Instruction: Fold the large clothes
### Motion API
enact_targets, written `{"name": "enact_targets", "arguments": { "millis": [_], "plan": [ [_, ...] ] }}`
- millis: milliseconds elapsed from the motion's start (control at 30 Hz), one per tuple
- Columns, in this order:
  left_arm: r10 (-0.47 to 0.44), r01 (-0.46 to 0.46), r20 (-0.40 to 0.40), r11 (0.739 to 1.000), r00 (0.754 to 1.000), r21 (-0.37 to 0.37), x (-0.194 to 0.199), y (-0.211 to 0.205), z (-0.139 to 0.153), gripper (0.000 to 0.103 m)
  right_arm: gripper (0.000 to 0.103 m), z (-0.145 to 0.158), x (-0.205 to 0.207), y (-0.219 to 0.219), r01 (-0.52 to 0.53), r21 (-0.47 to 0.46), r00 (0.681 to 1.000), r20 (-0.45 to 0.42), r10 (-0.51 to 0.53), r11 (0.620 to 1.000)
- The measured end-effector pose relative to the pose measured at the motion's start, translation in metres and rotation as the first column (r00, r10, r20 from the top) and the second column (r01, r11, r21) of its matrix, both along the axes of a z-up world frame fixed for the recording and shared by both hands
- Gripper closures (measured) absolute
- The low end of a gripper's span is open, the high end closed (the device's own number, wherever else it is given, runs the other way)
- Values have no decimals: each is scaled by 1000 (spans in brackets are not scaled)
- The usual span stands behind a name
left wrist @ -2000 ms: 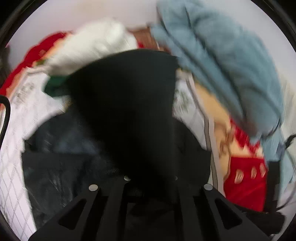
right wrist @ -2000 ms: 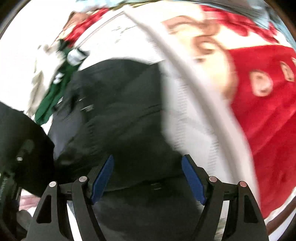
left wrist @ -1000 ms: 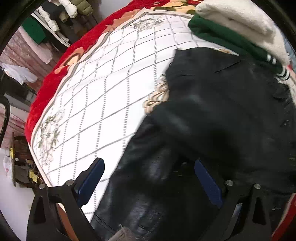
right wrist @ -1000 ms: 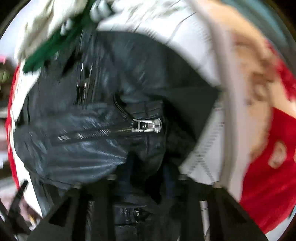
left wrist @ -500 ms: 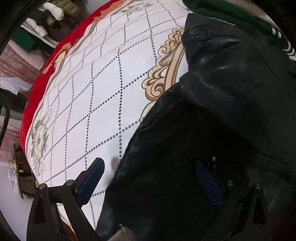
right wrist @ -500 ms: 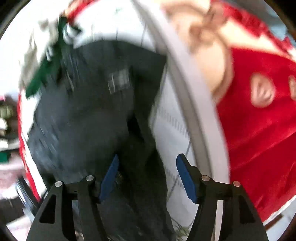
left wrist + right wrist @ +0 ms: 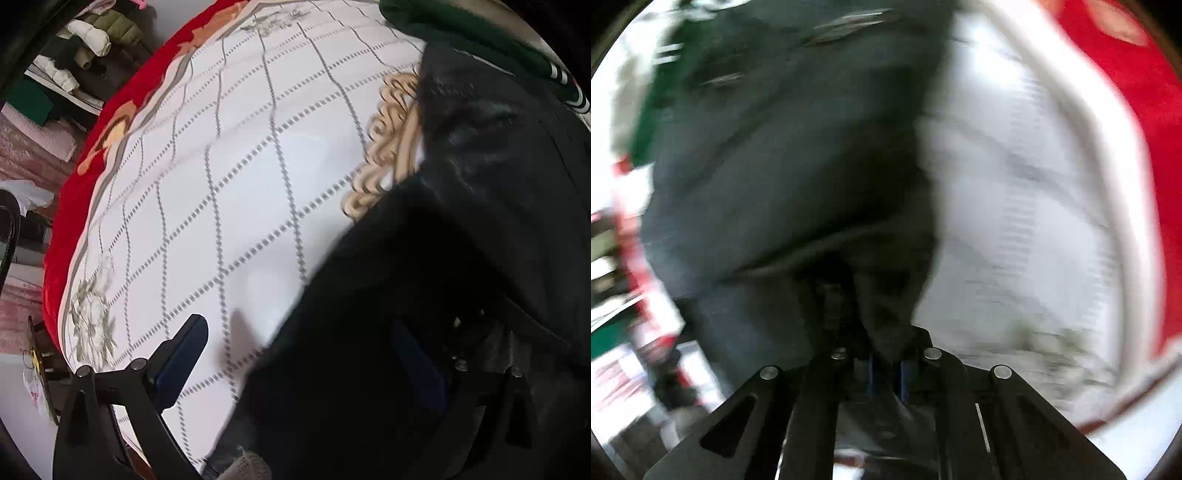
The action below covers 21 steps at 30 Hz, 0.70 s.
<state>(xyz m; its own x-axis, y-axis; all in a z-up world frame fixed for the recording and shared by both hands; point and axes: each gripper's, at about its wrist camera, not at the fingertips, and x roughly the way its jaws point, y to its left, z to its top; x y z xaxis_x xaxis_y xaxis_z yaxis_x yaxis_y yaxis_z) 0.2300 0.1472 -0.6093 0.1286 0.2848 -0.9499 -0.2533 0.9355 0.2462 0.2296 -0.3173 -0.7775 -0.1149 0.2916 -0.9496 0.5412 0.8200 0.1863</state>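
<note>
Gripping a bunched fold of the black leather jacket [image 7: 798, 177], my right tool [image 7: 886, 369] has its two blue pads drawn nearly together with dark material pinched between them, right at the bottom of my right wrist view. From that pinch the jacket spreads away and to the left, its length running up and away across the bed's white patterned bedspread [image 7: 1034, 221]; the view is badly smeared by motion, so I cannot make out which part of the garment I hold

My left tool [image 7: 299, 358] stands wide open. Its left pad sits over bare bedspread, and its right pad is over the jacket, whose near edge runs between the two pads. I cannot tell whether either pad touches the cloth. Seen from this side, the jacket lies to the right and stretches away toward the far right

Beyond it, at the far end, a green garment with white stripes [image 7: 480, 40] lies touching or just beside the jacket's far edge. Farther left, the red border of the bedspread [image 7: 122, 122] curves round the bed, with rolled bundles on shelves [image 7: 92, 40] past it

By my judgement the left tool is well placed to close on the near edge
</note>
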Motion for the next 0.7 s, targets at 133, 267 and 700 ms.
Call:
{"name": "enact_targets", "arguments": {
  "millis": [133, 267, 700],
  "plan": [
    [-30, 30, 27, 1000, 999, 8, -1, -12, 10, 1, 71, 3, -6, -8, -65, -101, 998, -20, 63, 993],
    [-65, 62, 70, 997, 995, 45, -9, -41, 30, 1, 60, 33, 7, 0, -136, -149, 986, 73, 148, 979],
    [-64, 45, 50, 947, 997, 317, -66, -165, 69, 1, 23, 42, 24, -32, -466, -43, 883, 49, 467, 884]
  ]
}}
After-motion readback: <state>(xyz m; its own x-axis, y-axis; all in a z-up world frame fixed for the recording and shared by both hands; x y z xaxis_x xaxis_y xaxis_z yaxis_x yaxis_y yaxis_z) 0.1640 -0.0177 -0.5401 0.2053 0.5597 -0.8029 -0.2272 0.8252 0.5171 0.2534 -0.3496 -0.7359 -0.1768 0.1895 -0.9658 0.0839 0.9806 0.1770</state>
